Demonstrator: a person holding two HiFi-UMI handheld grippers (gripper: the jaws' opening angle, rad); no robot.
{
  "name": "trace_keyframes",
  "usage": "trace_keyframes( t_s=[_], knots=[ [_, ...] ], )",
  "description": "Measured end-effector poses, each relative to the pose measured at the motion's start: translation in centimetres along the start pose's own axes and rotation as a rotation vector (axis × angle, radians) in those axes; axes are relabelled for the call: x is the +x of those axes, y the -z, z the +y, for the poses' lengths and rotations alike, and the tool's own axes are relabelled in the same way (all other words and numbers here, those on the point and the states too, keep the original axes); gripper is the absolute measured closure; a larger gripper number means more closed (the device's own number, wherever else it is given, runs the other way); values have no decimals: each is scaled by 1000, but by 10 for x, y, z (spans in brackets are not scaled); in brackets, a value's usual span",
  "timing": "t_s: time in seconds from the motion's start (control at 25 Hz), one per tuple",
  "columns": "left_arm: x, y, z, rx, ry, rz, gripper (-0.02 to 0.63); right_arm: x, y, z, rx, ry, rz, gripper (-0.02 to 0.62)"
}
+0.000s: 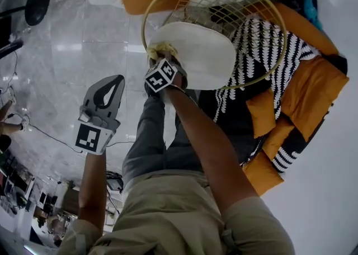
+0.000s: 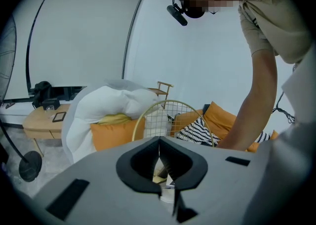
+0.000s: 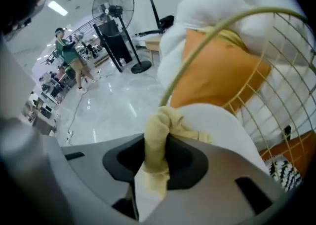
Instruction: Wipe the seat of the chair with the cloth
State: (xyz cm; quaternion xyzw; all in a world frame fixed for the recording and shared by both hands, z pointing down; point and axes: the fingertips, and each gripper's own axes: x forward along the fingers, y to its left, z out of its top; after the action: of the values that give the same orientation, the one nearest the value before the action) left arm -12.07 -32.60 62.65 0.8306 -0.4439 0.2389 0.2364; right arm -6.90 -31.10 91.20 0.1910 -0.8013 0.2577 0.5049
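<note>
The chair has a yellow wire back (image 1: 246, 2) and a round white seat (image 1: 201, 52). A pale yellow cloth (image 1: 158, 53) is bunched at the seat's left edge, and my right gripper (image 1: 162, 66) is shut on it there. In the right gripper view the cloth (image 3: 160, 140) stands pinched between the jaws, pressed to the white seat (image 3: 217, 125). My left gripper (image 1: 114, 80) hangs over the floor, left of the chair and apart from it. In the left gripper view its jaws (image 2: 159, 157) meet with nothing between them, and the chair's wire back (image 2: 170, 115) lies ahead.
Orange cushions (image 1: 313, 86) and a black-and-white striped pillow (image 1: 263, 52) lie right of the chair. A white bag with an orange cushion (image 2: 106, 110) sits behind it. A floor fan (image 3: 113, 2) and a distant person (image 3: 69, 54) stand across the glossy marble floor (image 1: 67, 52).
</note>
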Motion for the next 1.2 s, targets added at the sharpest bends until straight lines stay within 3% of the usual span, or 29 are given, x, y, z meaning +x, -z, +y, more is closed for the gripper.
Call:
trace_keyframes(
  t_s=[0.12, 0.28, 0.48, 0.6, 0.72, 0.96, 1.2],
  knots=[
    [-3, 3, 2, -2, -8, -2, 590, -3, -17, 13, 0, -10, -24, 485],
    [-2, 2, -1, 3, -2, -3, 589, -6, 7, 2, -30, -2, 9, 485],
    [5, -5, -6, 14, 12, -5, 590, -22, 112, -73, -65, 118, 188, 485],
    [7, -8, -8, 24, 22, -7, 590, -62, 191, -146, 19, 279, 311, 485],
    [12, -10, -14, 39, 38, -3, 591, -106, 233, -199, 106, 422, 326, 488],
    [20, -20, -24, 52, 59, -6, 590, -125, 248, -214, 106, 440, 315, 488],
    [16, -16, -26, 50, 55, -9, 589, -105, 233, -193, 158, 418, 305, 489]
  ],
)
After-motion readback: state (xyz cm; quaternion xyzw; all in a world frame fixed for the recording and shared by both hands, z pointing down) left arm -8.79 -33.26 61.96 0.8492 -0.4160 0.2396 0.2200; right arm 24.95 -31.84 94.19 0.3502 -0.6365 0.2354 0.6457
